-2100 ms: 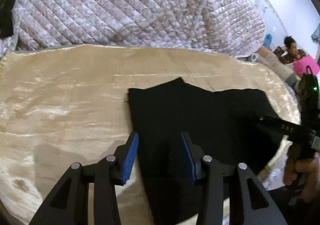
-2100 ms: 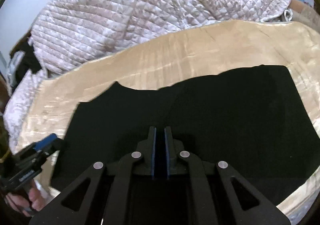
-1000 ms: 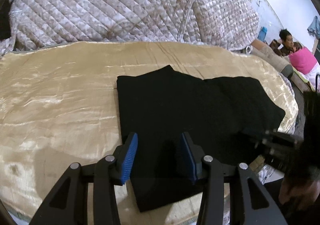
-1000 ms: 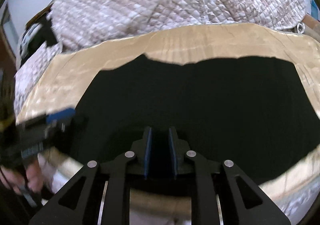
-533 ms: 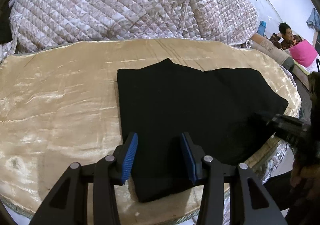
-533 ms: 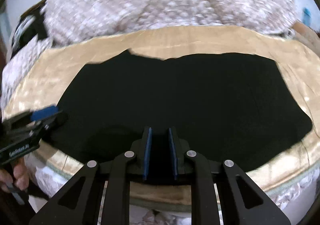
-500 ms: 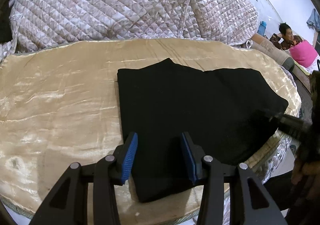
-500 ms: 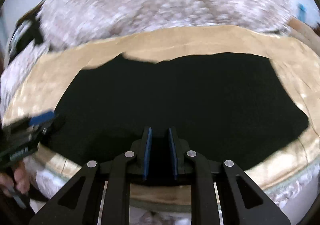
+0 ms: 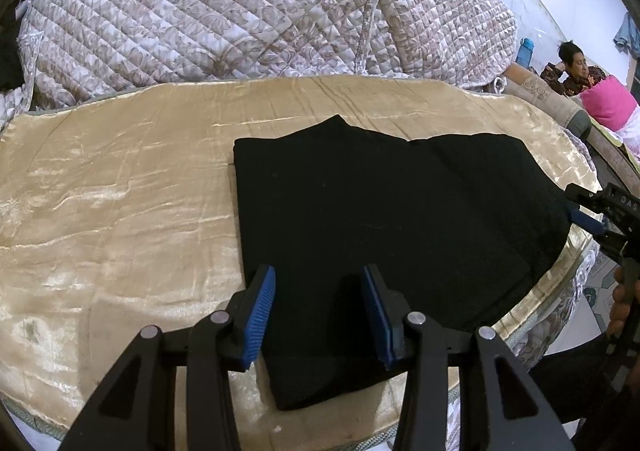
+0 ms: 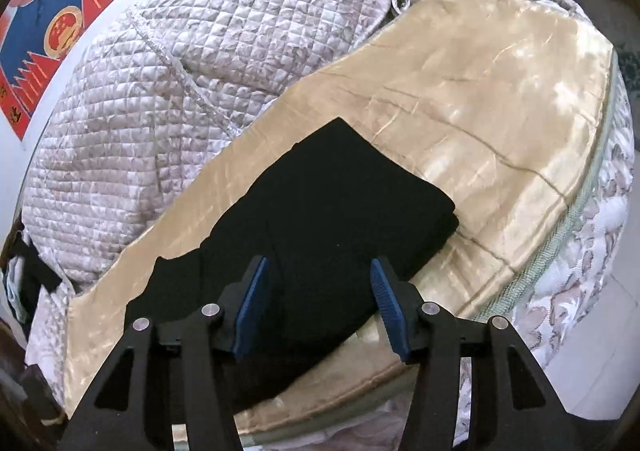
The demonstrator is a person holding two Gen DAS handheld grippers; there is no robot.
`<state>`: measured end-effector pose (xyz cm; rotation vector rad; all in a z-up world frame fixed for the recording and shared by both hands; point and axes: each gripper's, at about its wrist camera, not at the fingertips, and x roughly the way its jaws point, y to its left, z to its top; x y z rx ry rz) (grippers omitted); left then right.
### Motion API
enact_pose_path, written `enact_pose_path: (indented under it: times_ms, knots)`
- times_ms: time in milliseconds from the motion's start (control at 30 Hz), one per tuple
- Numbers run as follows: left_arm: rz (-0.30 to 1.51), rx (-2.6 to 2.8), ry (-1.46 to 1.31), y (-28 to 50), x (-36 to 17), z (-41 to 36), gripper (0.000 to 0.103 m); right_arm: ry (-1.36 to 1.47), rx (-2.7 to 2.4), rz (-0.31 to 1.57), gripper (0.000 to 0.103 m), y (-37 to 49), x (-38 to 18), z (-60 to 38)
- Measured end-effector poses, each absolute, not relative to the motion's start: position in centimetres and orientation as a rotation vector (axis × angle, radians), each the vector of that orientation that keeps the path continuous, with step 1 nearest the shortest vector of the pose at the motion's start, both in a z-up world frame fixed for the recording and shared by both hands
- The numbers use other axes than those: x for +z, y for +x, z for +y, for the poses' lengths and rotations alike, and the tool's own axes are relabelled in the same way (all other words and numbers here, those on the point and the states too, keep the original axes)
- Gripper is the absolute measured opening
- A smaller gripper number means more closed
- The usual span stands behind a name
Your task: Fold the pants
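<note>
The black pants (image 9: 380, 219) lie folded in a flat rectangle on the golden satin sheet (image 9: 120, 211), near the bed's front edge. My left gripper (image 9: 318, 307) hovers over their near left corner, open, with nothing pressed between its blue pads. In the left wrist view my right gripper (image 9: 588, 211) is at the pants' right end, held by a hand (image 9: 622, 307). The right wrist view shows the pants (image 10: 320, 219) tilted, with my right gripper (image 10: 320, 303) above their near edge. Its jaws are opening and grip nothing.
A quilted floral bedspread (image 9: 260, 11) is heaped along the back of the bed. The bed's front edge (image 10: 580, 219) drops to the floor. A person (image 9: 576, 67) sits far right beside a pink cloth (image 9: 608, 103). A red and blue poster (image 10: 60, 23) hangs on the wall.
My right gripper went from nearly shut to open, moved to the pants' right end, and rolled, tilting its view. The left gripper and the pants stayed put.
</note>
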<state>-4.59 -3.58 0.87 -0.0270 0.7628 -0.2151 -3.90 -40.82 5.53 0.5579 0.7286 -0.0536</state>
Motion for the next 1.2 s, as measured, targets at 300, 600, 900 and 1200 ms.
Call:
enact_pose_path:
  times_ms: [300, 600, 900, 1200]
  knots:
    - [0.769, -0.216, -0.044, -4.3, 1.0, -3.3, 0.047, 0.649, -0.121, 0.747, 0.054, -4.4, 4.2, -42.4]
    - [0.770, -0.216, -0.046, -4.2, 1.1, -3.3, 0.047, 0.842, -0.118, 0.714, 0.055, -3.0, 2.2, -44.9]
    - [0.772, -0.219, -0.050, -4.2, 1.1, -3.3, 0.048, 0.857, -0.076, 0.649, 0.057, -2.2, 3.4, -45.2]
    - [0.772, -0.219, -0.056, -4.2, 1.1, -3.2, 0.048, 0.781, -0.081, 0.711, 0.024, -0.2, 4.1, -44.9]
